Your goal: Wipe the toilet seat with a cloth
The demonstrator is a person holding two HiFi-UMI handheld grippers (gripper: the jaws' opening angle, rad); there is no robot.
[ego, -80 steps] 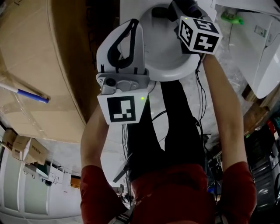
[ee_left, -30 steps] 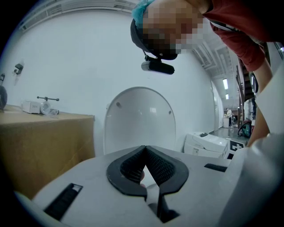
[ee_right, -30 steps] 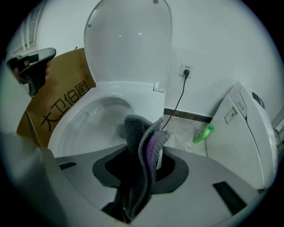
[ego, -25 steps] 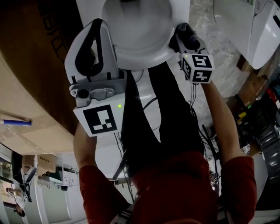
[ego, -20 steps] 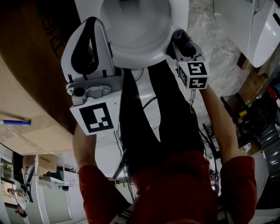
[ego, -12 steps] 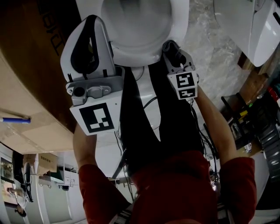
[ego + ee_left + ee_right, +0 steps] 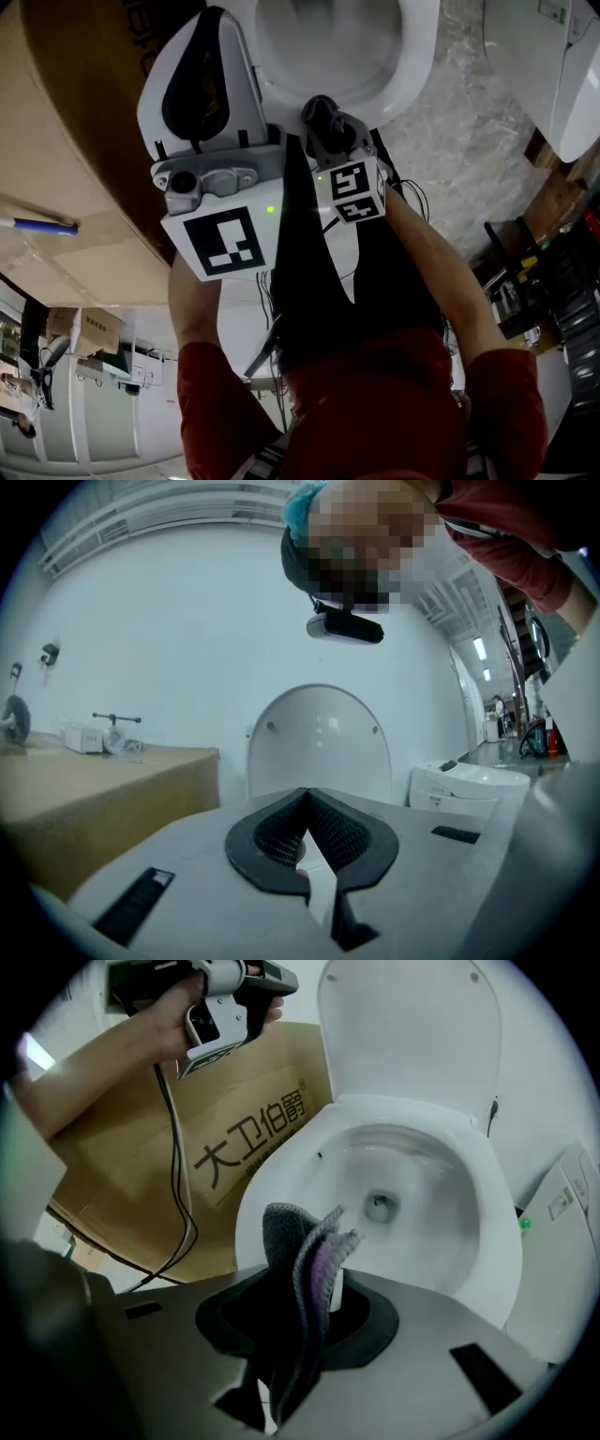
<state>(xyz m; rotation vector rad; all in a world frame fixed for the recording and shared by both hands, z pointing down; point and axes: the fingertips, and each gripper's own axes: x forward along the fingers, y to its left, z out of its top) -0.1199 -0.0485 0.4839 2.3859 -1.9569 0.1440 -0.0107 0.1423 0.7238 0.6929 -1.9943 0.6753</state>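
My right gripper (image 7: 298,1321) has its 2 jaws clamped on the grey-purple cloth (image 7: 286,1232), which sticks up just ahead of them at the toilet seat (image 7: 281,1171) front edge, lid (image 7: 412,1026) raised beyond; left gripper (image 7: 307,803) closed, empty, up-left by the cardboard box (image 7: 253,1119).

Grey-and-purple cloth (image 7: 298,1258), white toilet seat (image 7: 495,1227), brown box (image 7: 253,1133).
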